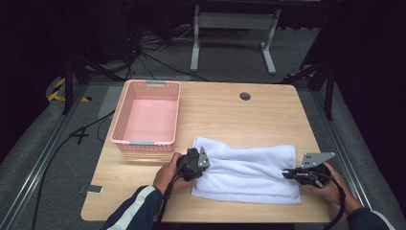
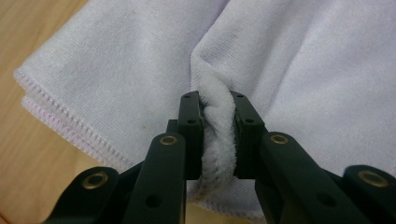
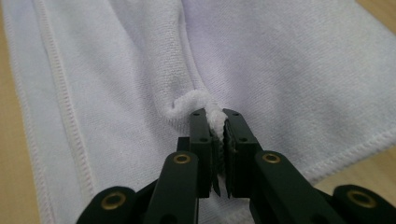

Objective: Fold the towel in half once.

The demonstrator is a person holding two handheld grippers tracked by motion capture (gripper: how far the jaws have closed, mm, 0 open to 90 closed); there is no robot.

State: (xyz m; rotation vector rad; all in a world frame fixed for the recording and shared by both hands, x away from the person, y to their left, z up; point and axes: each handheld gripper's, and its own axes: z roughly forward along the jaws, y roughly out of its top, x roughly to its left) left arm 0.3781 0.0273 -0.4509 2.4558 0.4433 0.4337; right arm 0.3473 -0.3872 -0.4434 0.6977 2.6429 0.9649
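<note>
Dark studio, grey carpeted floor with loose cables, and a pale wood-grain table [image 1: 225, 115] with rounded corners. Nearest, two forearms in dark blue sleeves with white stripes, each hand around a black two-jaw gripper. Left gripper [image 2: 217, 135] clenched on a thick roll of the white terry-cloth towel [image 1: 246, 172], pile bulging up between the jaws; right gripper [image 3: 216, 140] clamped likewise on a thinner pinch of the same cloth, a small curl of hem standing just ahead of the jaw tips. Towel folded into a long soft rectangle, lying across the near right part of the table, gripped at its two short ends along a raised ridge running between them. Fabric plush and loopy at the pinched fold, smoother and flatter elsewhere, with stitched hems showing in stacked layers at the edges. Farther off, to the left, an empty pink plastic basket [image 1: 125, 115] with perforated lattice walls and grey handle tabs, near the towel's far left corner but apart from it; beyond, a small round dark grommet [image 1: 245, 96] set in the tabletop. Risks as judged: thin right-hand pinch likely to slip off the springy pile under tension; only the top layers caught, so lower layers could sag or unfold on a lift; uneven pull could skew the fold.
</note>
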